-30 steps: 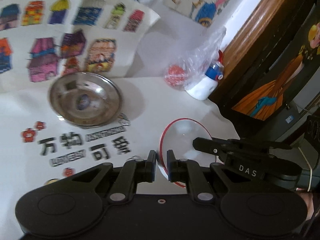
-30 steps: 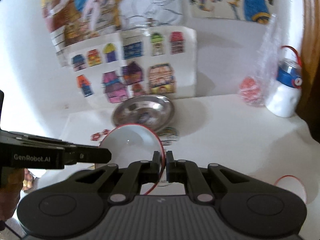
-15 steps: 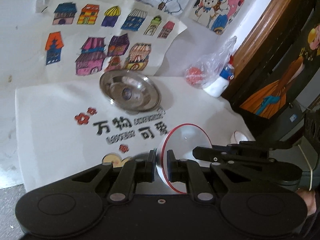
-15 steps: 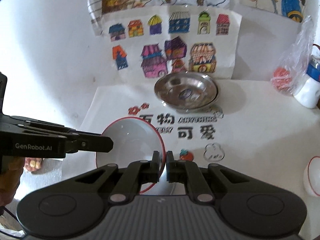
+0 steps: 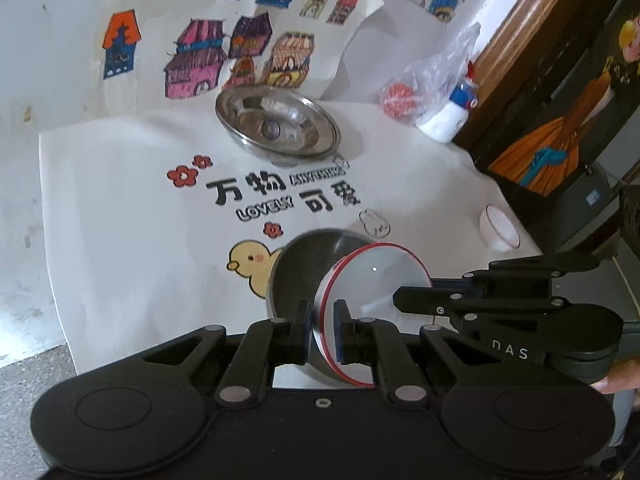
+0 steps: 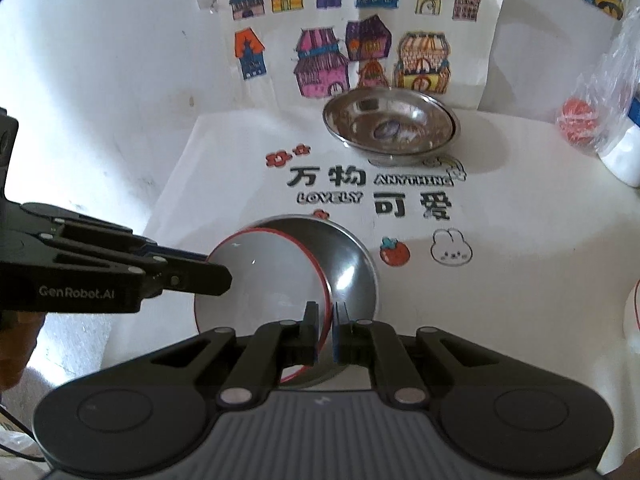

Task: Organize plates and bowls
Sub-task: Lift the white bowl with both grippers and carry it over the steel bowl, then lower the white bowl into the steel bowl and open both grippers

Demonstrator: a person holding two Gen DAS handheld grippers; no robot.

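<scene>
Two tools, two steel bowls and two red-rimmed white dishes show. The left tool (image 5: 322, 330) is clamped narrow on one edge of a white plate (image 5: 374, 280) and the right tool (image 6: 325, 330) on its opposite edge. Both hold the plate tilted, partly inside the near steel bowl (image 6: 352, 256). Whether the plate touches that bowl cannot be told.

The near bowl stands on the desk (image 5: 120, 216), on a white printed cloth, just this side of its black lettering. The far steel bowl (image 5: 278, 126) stands beyond the lettering, by the coloured house drawings against the wall; only reflections show inside it.

A small white bowl (image 5: 500, 228) sits well to the right of the near bowl, by the desk's edge; in the right wrist view it is cut off by the frame. A clear bag (image 5: 432, 76) right of the far bowl holds something red, hard to make out, beside a white bottle (image 5: 450, 114).
</scene>
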